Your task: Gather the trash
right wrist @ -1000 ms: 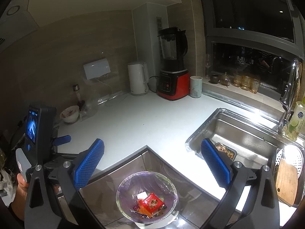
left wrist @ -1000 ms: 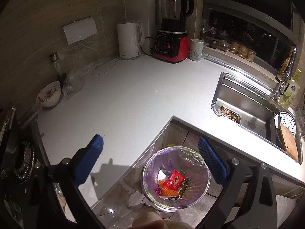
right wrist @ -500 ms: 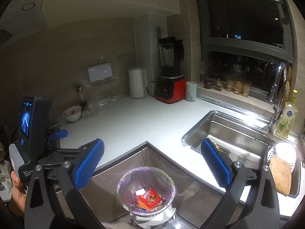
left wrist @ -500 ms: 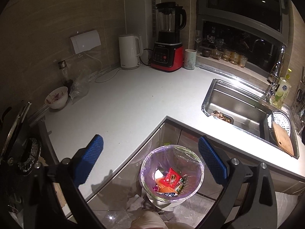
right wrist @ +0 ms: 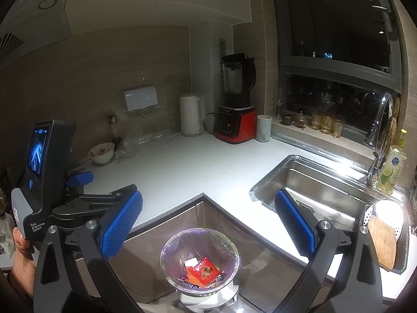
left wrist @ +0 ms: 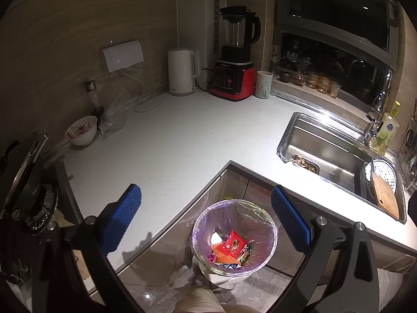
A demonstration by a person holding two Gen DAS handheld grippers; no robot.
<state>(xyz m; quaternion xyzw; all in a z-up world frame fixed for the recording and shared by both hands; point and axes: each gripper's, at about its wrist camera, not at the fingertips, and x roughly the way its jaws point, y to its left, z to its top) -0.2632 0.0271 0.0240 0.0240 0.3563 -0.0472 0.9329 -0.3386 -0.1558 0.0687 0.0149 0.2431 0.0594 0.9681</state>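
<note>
A bin lined with a purple bag (left wrist: 234, 237) (right wrist: 200, 259) stands on the floor in the inner corner of the L-shaped counter. Inside lie a red wrapper (left wrist: 233, 244) (right wrist: 204, 271), a white scrap and other coloured wrappers. My left gripper (left wrist: 206, 219) hangs open high above the bin and counter edge, nothing between its blue pads. My right gripper (right wrist: 208, 224) is open too, empty, above the bin. The left gripper's body with its screen (right wrist: 41, 172) shows at the left of the right wrist view, held by a hand.
The white counter (left wrist: 169, 146) carries a bowl (left wrist: 81, 130), a crumpled clear bag (left wrist: 114, 114), a white kettle (left wrist: 182, 71), a red-based blender (left wrist: 234, 54) and a mug (left wrist: 263, 84). A steel sink (left wrist: 328, 151) with a cutting board (left wrist: 385, 198) lies right. A stove edge sits at left.
Both grippers have risen and pulled back from the bin, which now looks smaller and lower in both views. Both stayed open and empty.
</note>
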